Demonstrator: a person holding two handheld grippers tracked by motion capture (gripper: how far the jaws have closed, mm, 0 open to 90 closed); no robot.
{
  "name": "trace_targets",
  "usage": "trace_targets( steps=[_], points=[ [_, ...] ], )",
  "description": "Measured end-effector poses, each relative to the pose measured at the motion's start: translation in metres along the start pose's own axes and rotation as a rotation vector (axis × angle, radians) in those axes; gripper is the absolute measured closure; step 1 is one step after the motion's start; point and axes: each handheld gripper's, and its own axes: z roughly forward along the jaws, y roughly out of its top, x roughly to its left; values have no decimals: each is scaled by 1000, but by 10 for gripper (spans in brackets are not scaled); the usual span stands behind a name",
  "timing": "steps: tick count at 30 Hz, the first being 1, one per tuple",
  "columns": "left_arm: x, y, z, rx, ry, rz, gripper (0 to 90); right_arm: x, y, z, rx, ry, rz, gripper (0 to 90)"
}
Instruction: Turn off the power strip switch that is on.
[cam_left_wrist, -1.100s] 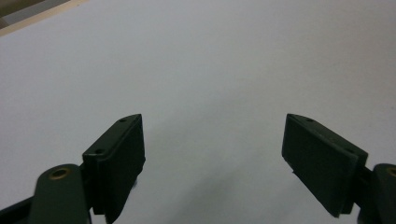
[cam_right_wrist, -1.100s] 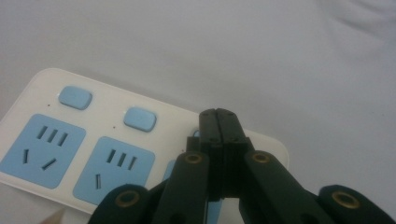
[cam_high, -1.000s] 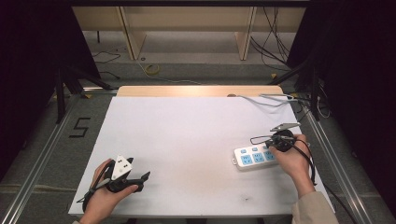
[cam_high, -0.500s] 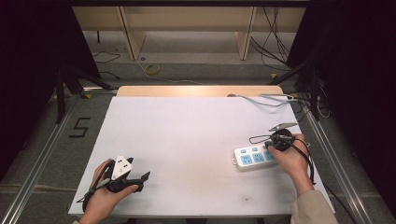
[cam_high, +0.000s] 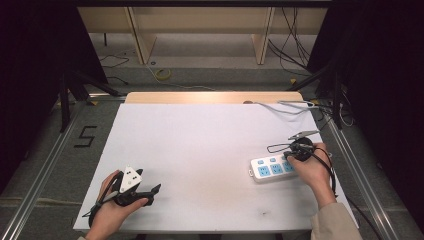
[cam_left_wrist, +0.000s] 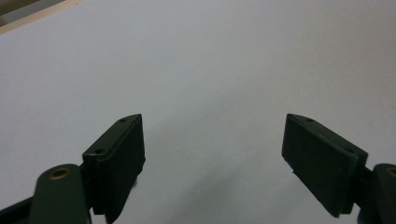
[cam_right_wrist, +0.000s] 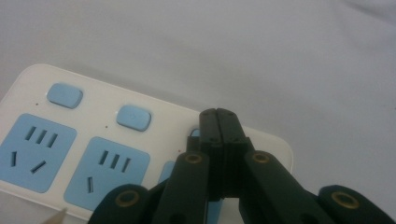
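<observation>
High view footage places the white plastic power strip with blue sockets and blue switch buttons (cam_high: 272, 168) near the right edge of the white counter (cam_high: 200, 145). The right gripper (cam_right_wrist: 218, 114) is held over it, fingers closed together on nothing, their tips set at the third blue button (cam_right_wrist: 195, 134). The left gripper (cam_left_wrist: 212, 154) is rested well apart at the near left corner, fingers wide open and empty. If pressure is applied off-centre, the tips could be slid off the small button, or the light strip could be tilted or pushed along the counter.

Power strip (cam_high: 272, 168) lies on table (cam_high: 200, 145), near right edge; right gripper (cam_high: 292, 156) above its right end; left gripper (cam_high: 150, 191) near-left.
</observation>
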Motion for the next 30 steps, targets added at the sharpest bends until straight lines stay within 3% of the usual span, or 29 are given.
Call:
trace_targets(
  steps=[11,20,30],
  points=[
    [0,0,0,1,0,-1,210,-1,2,1,15,-15,7,900],
    [0,0,0,0,0,-1,210,2,5,1,15,1,-8,900],
    [0,0,0,1,1,-1,210,2,7,2,30,10,11,900]
  ],
)
